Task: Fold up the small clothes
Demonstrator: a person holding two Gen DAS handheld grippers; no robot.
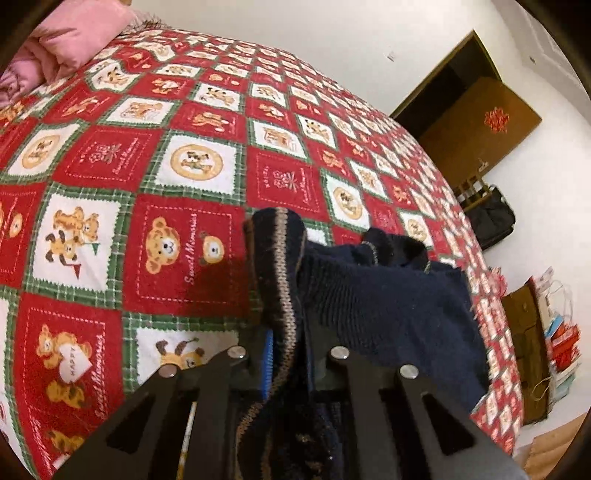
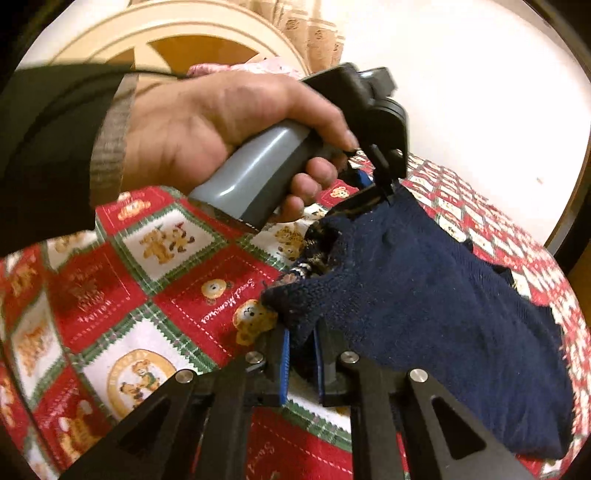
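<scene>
Folding is only at its start — my left tool [image 1: 288, 350] and right tool [image 2: 301, 354] each pinch an edge of the knit [image 2: 424, 295], which hangs crumpled just over the bed [image 1: 147, 184]. No fold is made yet.

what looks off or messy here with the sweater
The sweater hangs bunched between the left gripper and right gripper, its striped edge twisted. Nothing torn or spilled shows on the bedspread.

Support: bed [image 1: 207, 110], which we see covered by a red, white and green bear-print quilt [image 1: 184, 266].
On it: pink pillow [image 1: 70, 33] at far corner; navy knit garment [image 1: 388, 295].
</scene>
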